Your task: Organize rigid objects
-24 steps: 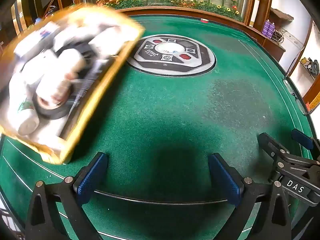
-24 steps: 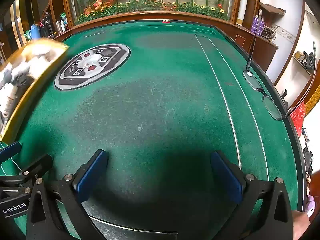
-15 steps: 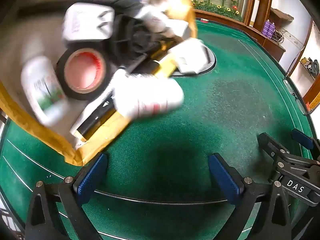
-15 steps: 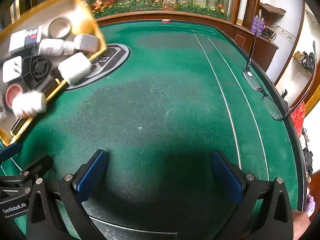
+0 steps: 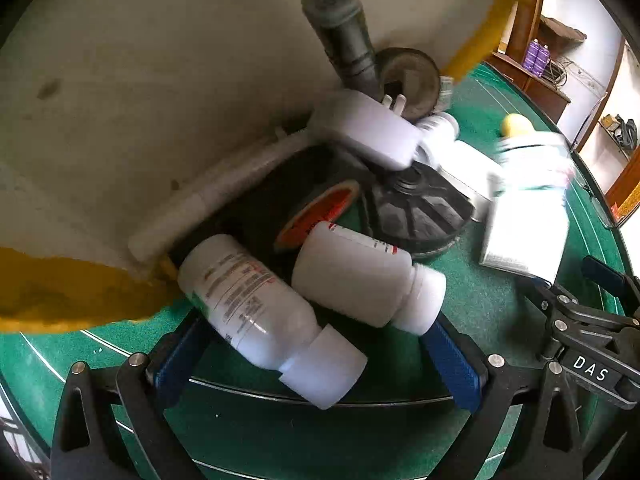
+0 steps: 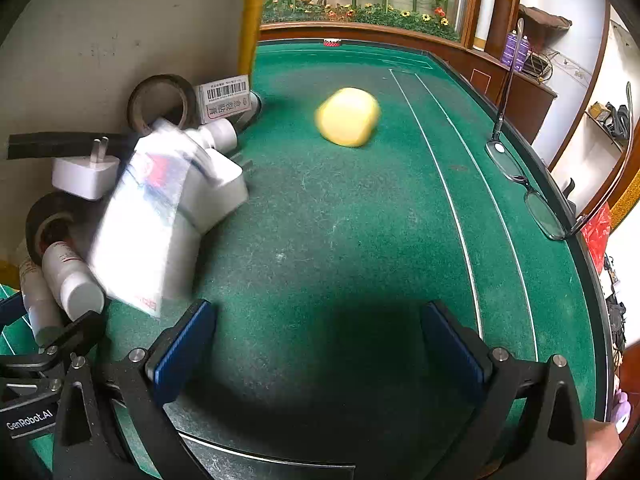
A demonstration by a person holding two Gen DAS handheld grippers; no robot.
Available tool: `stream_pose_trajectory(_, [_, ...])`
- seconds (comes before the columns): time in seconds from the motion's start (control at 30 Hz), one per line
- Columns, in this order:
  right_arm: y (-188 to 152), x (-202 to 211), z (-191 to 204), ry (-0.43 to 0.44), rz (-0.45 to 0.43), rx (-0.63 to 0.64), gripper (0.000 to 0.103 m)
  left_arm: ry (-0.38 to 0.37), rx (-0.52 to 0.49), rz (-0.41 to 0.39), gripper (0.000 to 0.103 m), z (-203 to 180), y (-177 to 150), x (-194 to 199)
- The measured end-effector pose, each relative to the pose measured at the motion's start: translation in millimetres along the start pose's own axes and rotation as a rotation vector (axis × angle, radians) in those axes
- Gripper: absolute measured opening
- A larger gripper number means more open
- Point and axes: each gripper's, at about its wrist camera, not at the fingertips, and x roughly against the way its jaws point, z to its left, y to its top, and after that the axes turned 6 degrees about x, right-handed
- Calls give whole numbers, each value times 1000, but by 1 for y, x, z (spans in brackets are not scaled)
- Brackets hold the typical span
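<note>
Bottles point(image 5: 272, 312) carry unreadable print; gripper tags read DAS, GenRobot.AI.

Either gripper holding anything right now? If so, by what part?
Nothing is held. Left gripper is open; two white plastic bottles lie loose between its fingers, pads not pressing. Right gripper is open over bare green felt table.

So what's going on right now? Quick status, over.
Left gripper and right gripper open, holding nothing. Bottles, tape and charger heaped at tipped yellow tray. Yellow object loose, blurred, mid-table.
</note>
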Motion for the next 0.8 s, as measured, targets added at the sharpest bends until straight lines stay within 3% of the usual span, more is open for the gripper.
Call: stream_pose_trajectory(0.8, [1, 0, 2, -1, 3, 1, 103, -1, 0, -1, 103, -4, -2, -8])
